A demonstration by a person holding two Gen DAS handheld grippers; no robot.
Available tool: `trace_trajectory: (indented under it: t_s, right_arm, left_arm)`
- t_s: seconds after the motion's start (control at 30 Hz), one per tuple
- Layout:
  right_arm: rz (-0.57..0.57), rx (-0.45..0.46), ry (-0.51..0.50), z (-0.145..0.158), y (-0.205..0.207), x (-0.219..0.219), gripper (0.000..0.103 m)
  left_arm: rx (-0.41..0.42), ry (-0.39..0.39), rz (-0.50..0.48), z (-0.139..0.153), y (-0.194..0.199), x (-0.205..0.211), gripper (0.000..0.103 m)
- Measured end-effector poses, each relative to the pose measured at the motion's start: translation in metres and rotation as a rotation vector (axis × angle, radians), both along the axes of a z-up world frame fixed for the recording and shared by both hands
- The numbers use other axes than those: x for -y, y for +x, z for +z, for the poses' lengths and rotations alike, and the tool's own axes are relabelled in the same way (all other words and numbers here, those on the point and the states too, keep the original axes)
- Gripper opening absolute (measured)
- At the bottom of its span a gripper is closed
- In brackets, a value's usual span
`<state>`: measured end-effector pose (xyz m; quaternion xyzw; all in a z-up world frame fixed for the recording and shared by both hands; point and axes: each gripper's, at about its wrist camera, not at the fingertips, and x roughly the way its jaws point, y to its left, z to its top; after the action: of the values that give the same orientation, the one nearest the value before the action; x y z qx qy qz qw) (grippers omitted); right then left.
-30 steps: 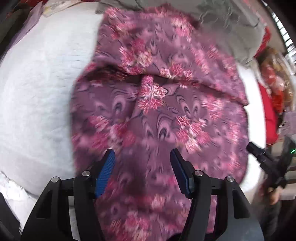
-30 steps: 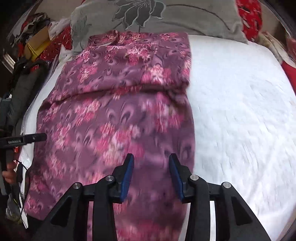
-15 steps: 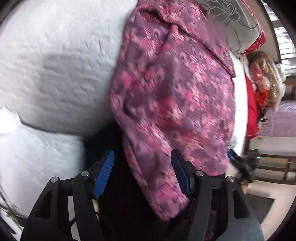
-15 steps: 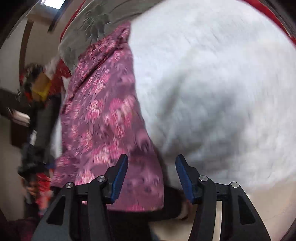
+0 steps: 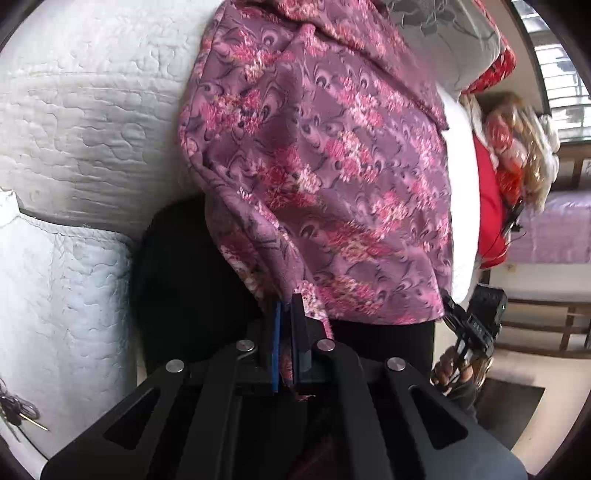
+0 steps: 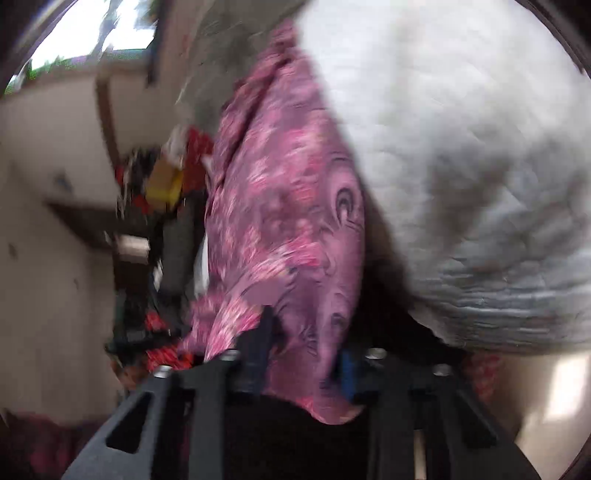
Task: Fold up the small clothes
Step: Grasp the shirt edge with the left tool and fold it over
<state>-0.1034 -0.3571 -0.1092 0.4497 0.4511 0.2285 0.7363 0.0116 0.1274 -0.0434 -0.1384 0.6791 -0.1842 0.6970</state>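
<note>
A purple garment with pink flowers (image 5: 332, 155) lies on a white quilted bed and hangs over its near edge. My left gripper (image 5: 287, 314) is shut on the garment's near left hem, below the bed edge. In the right wrist view the same garment (image 6: 288, 206) drapes down between my right gripper's (image 6: 306, 350) fingers. Those fingers are still apart, with cloth bunched between them; the view is blurred. The right gripper also shows in the left wrist view (image 5: 476, 325), at the garment's other near corner.
The white quilted bed (image 5: 92, 122) fills the left. A grey flowered pillow (image 5: 436, 33) lies at the far end. Red cloth (image 5: 487, 199) and clutter sit to the right. A dark shelf with clutter (image 6: 147, 221) stands left of the bed.
Both grippers dropped from above the garment to the bed's near edge. The left gripper closed on the hem. The right gripper's fingers moved around the other corner.
</note>
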Motion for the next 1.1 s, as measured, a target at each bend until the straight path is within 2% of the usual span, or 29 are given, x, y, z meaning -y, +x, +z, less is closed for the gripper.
trace_trajectory:
  t_s: [0.23,0.37,0.5,0.7,0.83,1.1]
  right_arm:
    - [-0.019,0.199,-0.043,0.078,0.011,0.014,0.005]
    - [-0.009,0.261,-0.061,0.104,0.037,0.007,0.005]
    - [-0.051,0.301,-0.019,0.117,0.063,0.018,0.005]
    - [-0.165,0.291,0.044,0.123,0.124,0.039,0.005]
    - [-0.233,0.250,0.034,0.117,0.175,0.050,0.005]
    - [-0.380,0.134,0.055,0.076,0.283,0.067,0.005]
  left_arm:
    - [0.022,-0.163,0.104,0.021,0.022,-0.021,0.002]
    - [0.058,-0.230,0.153,0.035,0.042,-0.029,0.002]
    - [0.113,-0.267,0.194,0.050,0.074,-0.034,0.002]
    - [0.197,-0.276,0.259,0.059,0.137,-0.034,0.002]
    - [0.223,-0.291,0.317,0.054,0.196,-0.031,0.002]
    - [0.240,-0.262,0.374,0.034,0.304,-0.011,0.002]
